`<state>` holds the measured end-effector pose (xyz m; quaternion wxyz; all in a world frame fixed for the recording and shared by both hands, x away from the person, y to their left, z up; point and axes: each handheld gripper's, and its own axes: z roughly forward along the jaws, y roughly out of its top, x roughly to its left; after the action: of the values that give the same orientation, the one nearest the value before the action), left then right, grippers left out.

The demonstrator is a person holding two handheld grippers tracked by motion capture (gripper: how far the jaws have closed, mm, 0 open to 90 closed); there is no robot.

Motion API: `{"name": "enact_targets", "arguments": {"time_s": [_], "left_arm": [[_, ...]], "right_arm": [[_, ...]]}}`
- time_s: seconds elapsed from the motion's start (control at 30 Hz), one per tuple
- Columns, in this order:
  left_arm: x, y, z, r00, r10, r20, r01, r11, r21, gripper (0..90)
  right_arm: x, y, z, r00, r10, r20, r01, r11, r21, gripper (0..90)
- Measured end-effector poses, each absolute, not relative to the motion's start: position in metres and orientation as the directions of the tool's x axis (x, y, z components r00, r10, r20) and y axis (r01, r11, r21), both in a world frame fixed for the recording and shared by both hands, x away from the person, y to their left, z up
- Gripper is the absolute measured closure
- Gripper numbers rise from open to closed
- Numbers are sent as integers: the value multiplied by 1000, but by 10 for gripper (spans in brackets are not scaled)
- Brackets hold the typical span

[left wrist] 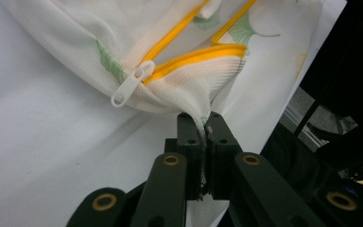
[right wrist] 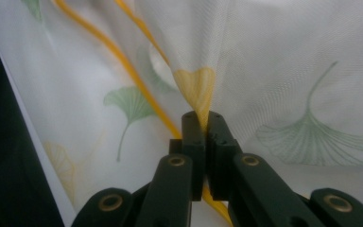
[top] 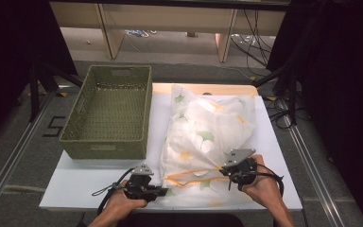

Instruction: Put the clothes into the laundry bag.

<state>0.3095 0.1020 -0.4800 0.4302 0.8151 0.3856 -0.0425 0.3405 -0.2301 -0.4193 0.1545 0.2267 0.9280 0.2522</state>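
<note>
Item: mesh laundry bag [top: 208,137], white with green and yellow leaf print and a yellow zipper [left wrist: 194,54]. It lies on the white table [top: 75,182], just right of the green woven basket [top: 108,111], its zipper end toward the person.

Zipper pull [left wrist: 130,85]: white, lying at the bag's near corner, just above and left of the left gripper's jaws in the left gripper view.

Left gripper [left wrist: 205,124]: at the bag's near left corner, in front of the basket; jaws pressed together on a fold of mesh just below the zipper's end.

Right gripper [right wrist: 202,120]: at the bag's near right part, farther from the basket; jaws closed on a pinch of fabric bearing a yellow leaf, which rises from them as a taut peak. The zipper runs just left of it.
</note>
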Motion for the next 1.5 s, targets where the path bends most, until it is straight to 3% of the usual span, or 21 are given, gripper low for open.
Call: {"name": "enact_targets", "arguments": {"time_s": [0.1, 0.33, 0.4, 0.6, 0.73, 0.93, 1.03, 1.27, 1.43, 1.5], "left_arm": [[305, 107, -478, 691, 597, -408, 671, -319, 669, 836], [305, 107, -482, 650, 593, -474, 718, -276, 639, 796], [310, 104, -487, 653, 603, -459, 722, -311, 619, 709], [316, 97, -491, 637, 601, -483, 737, -293, 608, 689], [325, 105, -491, 577, 631, -519, 775, -222, 591, 648], [331, 110, -495, 539, 625, -564, 804, -181, 567, 661], [336, 111, -498, 509, 623, -594, 822, -146, 550, 607], [340, 113, -501, 495, 613, -615, 831, -129, 541, 629], [338, 113, -499, 540, 602, -587, 802, -157, 576, 824], [337, 112, -496, 576, 595, -561, 778, -187, 600, 860]], "right_arm": [[341, -226, -432, -872, 470, -139, 352, 799, 487, 891], [347, -221, -443, -887, 440, -142, 326, 814, 481, 890], [347, -221, -443, -883, 448, -140, 334, 809, 484, 890], [347, -222, -442, -887, 437, -150, 318, 813, 487, 888], [345, -221, -442, -882, 450, -142, 335, 809, 482, 885], [347, -221, -443, -890, 433, -146, 317, 815, 485, 885], [347, -221, -443, -890, 433, -145, 317, 815, 485, 884], [347, -221, -443, -890, 433, -147, 316, 815, 486, 880], [346, -222, -443, -888, 437, -142, 322, 812, 487, 880], [347, -222, -443, -890, 431, -145, 315, 814, 487, 878]]}}
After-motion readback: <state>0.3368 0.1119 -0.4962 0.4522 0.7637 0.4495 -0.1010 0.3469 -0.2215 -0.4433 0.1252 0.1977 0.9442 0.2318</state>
